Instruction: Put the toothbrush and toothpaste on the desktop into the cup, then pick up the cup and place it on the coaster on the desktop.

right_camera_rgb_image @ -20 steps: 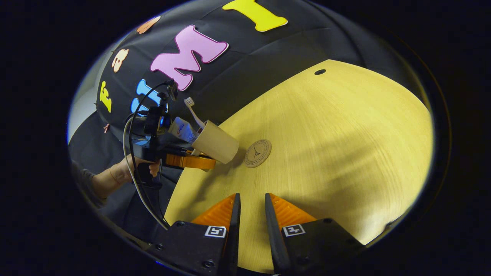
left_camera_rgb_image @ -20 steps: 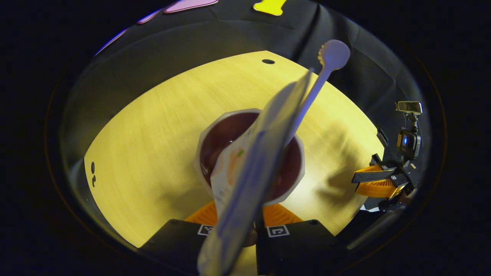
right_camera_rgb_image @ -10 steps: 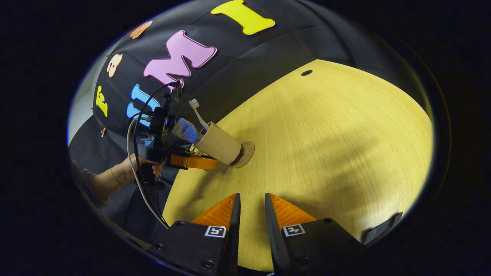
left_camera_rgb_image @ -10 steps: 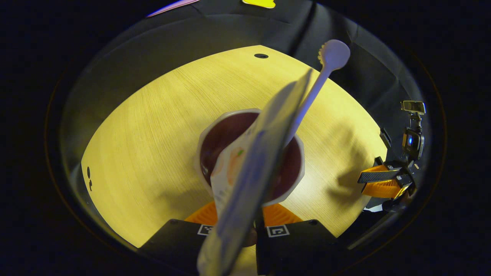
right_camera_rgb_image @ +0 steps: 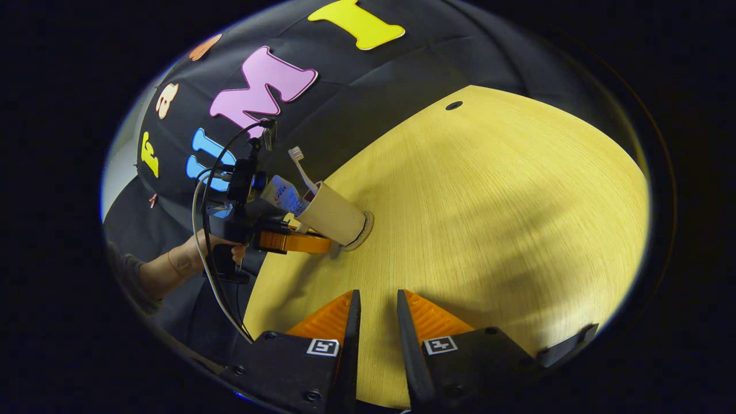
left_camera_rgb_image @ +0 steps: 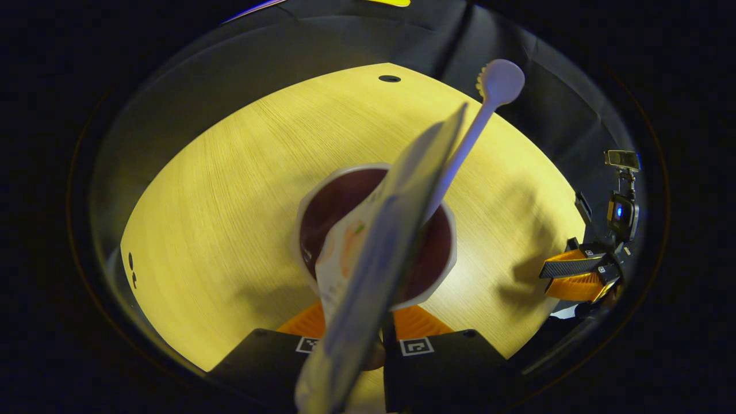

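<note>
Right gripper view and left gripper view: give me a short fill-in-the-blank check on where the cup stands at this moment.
1. The cup sits over the ____, whose edge shows under its base.
2. The toothbrush and the ____ stick out of the cup's mouth.
3. The ____ gripper is at the cup.
4. The right gripper holds ____, its fingers a narrow gap apart.

Missing words: coaster; toothpaste; left; nothing
</note>
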Demonstrator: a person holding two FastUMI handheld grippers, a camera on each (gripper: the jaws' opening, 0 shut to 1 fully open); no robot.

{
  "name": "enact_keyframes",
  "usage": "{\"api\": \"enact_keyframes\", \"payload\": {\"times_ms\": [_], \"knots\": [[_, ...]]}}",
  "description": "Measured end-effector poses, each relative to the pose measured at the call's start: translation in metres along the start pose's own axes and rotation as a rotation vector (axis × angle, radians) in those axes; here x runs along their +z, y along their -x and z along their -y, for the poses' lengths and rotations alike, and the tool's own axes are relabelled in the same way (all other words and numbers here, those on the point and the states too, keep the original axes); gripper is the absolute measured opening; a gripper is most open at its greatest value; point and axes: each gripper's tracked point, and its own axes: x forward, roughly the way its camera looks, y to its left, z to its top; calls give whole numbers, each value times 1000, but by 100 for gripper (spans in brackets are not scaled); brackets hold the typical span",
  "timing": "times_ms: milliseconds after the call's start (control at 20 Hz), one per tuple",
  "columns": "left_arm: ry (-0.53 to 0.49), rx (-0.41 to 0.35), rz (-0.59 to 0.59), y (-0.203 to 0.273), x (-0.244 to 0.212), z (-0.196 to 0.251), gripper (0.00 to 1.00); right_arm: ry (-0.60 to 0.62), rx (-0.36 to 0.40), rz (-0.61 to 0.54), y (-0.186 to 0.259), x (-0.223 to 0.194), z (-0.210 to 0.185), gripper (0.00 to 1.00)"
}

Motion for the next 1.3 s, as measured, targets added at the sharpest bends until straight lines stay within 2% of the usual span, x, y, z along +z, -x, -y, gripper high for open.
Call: {"api": "enact_keyframes", "payload": {"times_ms": [100, 200, 350, 500, 550, 700, 750, 800, 1050, 1300], "knots": [[-13, 4, 2, 0, 0, 3, 26, -3, -7, 2, 0, 2, 2, 39], [-10, -5, -3, 0, -2, 5, 27, -10, -15, 0, -2, 1, 5, 45], [-19, -5, 3, 2, 1, 4, 29, -18, -28, -3, -4, 2, 6, 48], [-9, -16, 15, 5, 2, 8, 60, -21, -31, -8, -6, 2, 1, 49], [-9, -28, 29, 6, 3, 11, 65, -20, -32, -11, -7, 3, -1, 53], [5, -39, 76, 15, 4, 13, 71, -23, -49, -23, -7, 2, -5, 54], [12, -32, 98, 19, 5, 13, 84, -25, -50, -25, -6, 2, -7, 43], [19, -25, 123, 23, 7, 12, 79, -24, -57, -29, -5, 2, -9, 63], [80, -44, 200, 53, -4, 21, 83, -17, -73, -31, 1, 11, -27, 68], [126, -30, 248, 89, -23, 20, 83, 7, -54, -13, 5, 17, -55, 72]]}}
